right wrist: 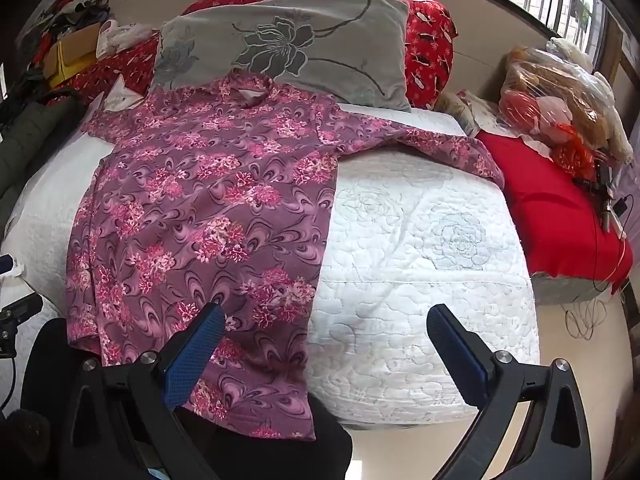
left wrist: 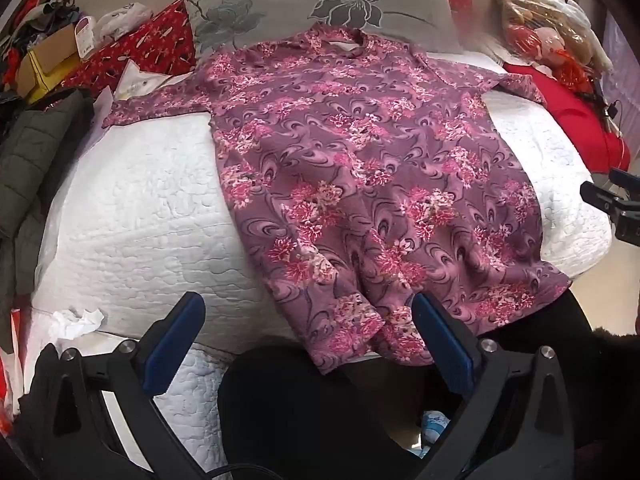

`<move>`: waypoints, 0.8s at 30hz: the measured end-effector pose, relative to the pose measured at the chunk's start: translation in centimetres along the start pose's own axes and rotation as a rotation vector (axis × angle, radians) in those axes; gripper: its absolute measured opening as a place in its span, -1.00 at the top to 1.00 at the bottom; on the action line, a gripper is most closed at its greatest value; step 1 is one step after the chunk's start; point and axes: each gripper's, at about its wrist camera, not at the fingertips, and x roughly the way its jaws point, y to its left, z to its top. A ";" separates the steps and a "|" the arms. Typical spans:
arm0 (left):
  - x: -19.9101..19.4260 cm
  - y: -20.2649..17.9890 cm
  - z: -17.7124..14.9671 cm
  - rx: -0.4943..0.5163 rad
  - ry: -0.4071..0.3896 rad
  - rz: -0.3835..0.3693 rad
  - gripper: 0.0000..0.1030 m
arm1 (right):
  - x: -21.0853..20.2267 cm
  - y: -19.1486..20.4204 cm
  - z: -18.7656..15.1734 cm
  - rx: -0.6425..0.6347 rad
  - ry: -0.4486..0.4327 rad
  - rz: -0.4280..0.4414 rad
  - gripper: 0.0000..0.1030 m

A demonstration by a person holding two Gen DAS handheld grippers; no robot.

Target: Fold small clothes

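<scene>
A purple shirt with pink flowers [left wrist: 360, 184] lies spread flat on the white quilted bed [left wrist: 140, 208], collar toward the pillow, both sleeves out, hem hanging over the near edge. It also shows in the right wrist view [right wrist: 200, 220]. My left gripper [left wrist: 308, 312] is open and empty, hovering near the hem's left part. My right gripper [right wrist: 326, 320] is open and empty, above the shirt's right side edge near the hem. The right gripper also shows at the right edge of the left wrist view [left wrist: 616, 204].
A grey flower pillow [right wrist: 288, 44] and red bedding [right wrist: 428, 48] lie at the head. A red cloth [right wrist: 556, 216] and bagged toys [right wrist: 560, 108] are at the right. A dark jacket [left wrist: 36, 168] and boxes [left wrist: 52, 60] are at the left. Crumpled tissue [left wrist: 76, 320] lies near the bed's edge.
</scene>
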 end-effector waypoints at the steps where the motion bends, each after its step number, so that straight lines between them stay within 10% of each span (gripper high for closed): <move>1: 0.0 0.0 0.0 -0.001 0.000 -0.002 -1.00 | 0.0 0.0 0.0 -0.001 0.000 0.000 -0.96; 24: -1.1 0.0 -0.2 -0.014 -0.004 -0.007 -1.00 | -1.6 -0.1 -0.6 -0.009 -0.055 0.004 -0.96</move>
